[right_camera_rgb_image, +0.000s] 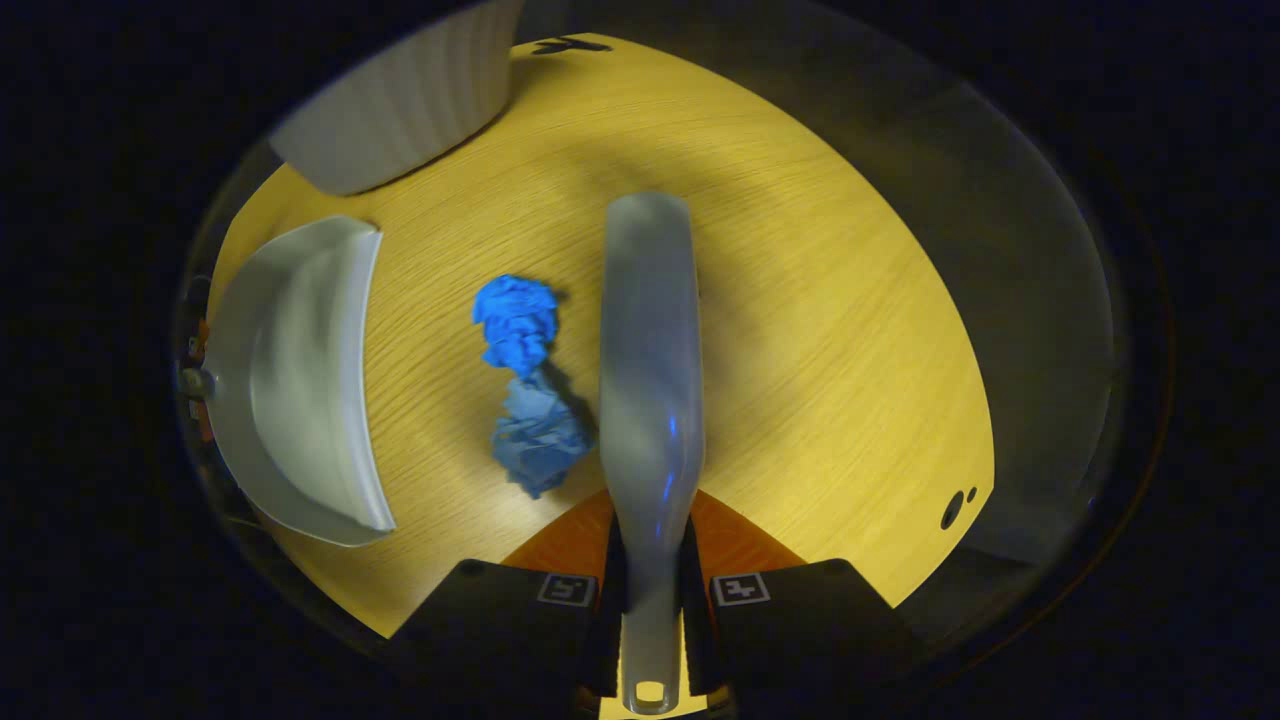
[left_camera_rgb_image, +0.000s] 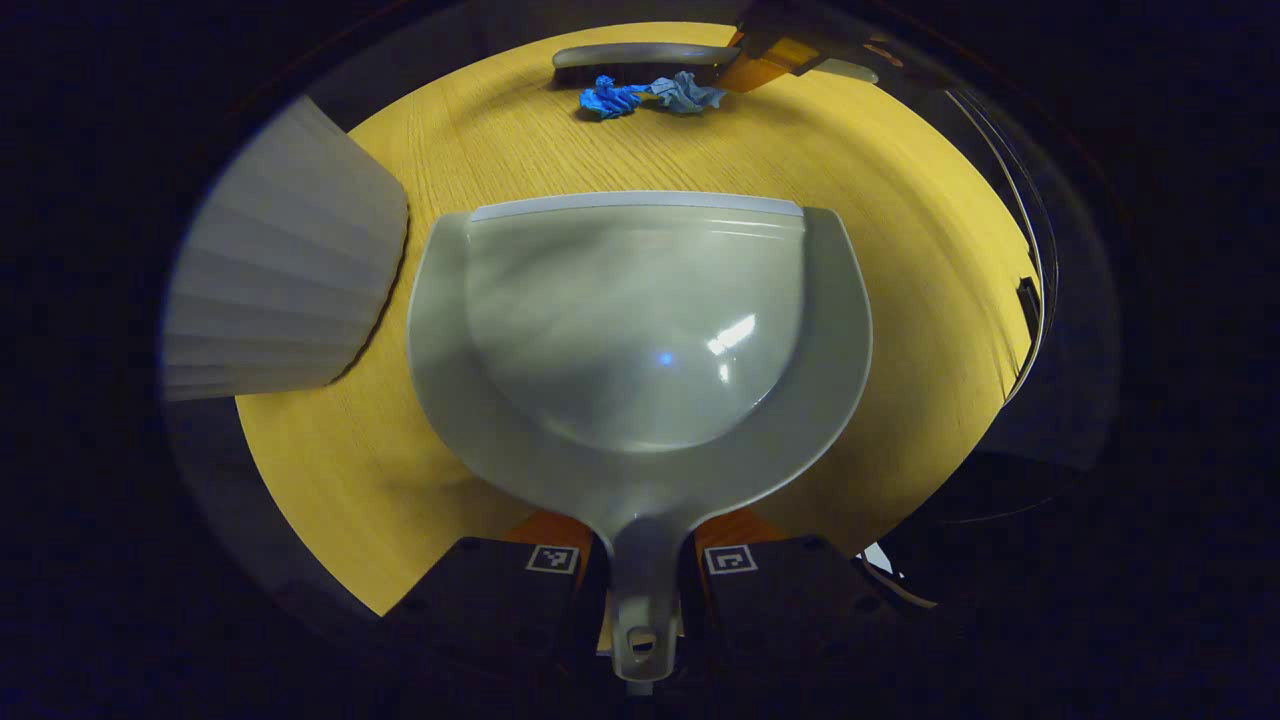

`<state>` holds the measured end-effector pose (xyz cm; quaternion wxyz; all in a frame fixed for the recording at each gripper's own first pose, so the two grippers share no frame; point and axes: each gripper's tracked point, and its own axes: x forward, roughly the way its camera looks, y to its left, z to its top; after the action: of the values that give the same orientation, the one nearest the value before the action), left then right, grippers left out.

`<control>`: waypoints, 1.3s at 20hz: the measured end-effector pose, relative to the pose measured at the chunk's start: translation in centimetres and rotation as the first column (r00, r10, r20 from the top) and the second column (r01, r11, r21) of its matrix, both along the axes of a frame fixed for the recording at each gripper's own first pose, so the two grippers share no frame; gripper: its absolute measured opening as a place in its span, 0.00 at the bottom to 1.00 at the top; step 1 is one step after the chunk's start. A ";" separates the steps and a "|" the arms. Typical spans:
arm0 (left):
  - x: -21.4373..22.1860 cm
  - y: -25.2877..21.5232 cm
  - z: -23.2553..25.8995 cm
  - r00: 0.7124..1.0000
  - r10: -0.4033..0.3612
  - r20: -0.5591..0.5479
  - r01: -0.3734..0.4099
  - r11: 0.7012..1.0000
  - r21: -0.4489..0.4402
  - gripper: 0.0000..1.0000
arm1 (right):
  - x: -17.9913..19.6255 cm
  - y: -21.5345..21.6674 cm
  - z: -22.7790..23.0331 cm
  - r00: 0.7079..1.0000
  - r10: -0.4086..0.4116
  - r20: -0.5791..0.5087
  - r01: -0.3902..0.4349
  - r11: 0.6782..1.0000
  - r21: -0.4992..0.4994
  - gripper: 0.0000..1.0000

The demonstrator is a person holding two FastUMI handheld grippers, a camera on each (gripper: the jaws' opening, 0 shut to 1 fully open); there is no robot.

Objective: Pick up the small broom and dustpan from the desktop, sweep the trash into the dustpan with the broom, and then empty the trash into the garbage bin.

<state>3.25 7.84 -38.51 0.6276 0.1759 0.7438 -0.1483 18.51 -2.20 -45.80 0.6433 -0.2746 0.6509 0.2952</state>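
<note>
Right gripper (right_camera_rgb_image: pixel 648 600) clamped on the handle of the small grey plastic broom (right_camera_rgb_image: pixel 650 380), head lying along the yellow wood-grain desktop (right_camera_rgb_image: pixel 850 350), just beside two crumpled paper wads, bright blue (right_camera_rgb_image: pixel 515 322) and duller blue-grey (right_camera_rgb_image: pixel 540 440). Left gripper (left_camera_rgb_image: pixel 640 575) closed on the handle of the grey plastic dustpan (left_camera_rgb_image: pixel 640 330), its lip facing the wads, so a sideways stroke should push them in (pan empty so far). Pale ribbed garbage bin (left_camera_rgb_image: pixel 280 270) stands just beside the pan, handy for tipping.
</note>
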 end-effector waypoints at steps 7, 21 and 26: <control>0.3 -0.5 -0.5 0.995 -0.005 0.102 0.018 0.992 -0.125 0.29 | -7.1 5.6 1.1 0.973 0.028 -0.231 0.015 0.983 0.181 0.29; 1.2 -1.1 0.1 0.966 0.116 0.229 -0.079 0.983 -0.166 0.29 | 1.4 -6.1 3.6 0.919 -0.359 -0.163 0.394 0.845 0.362 0.29; 3.3 -1.1 1.6 0.919 0.237 0.316 -0.180 0.963 -0.200 0.29 | -0.5 -13.8 -0.6 0.814 -0.565 -0.131 0.562 0.713 0.419 0.29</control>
<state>6.55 6.71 -36.91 0.7703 0.0651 0.6248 -0.1100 17.97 -16.03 -46.38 0.7493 0.0880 0.6173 0.2228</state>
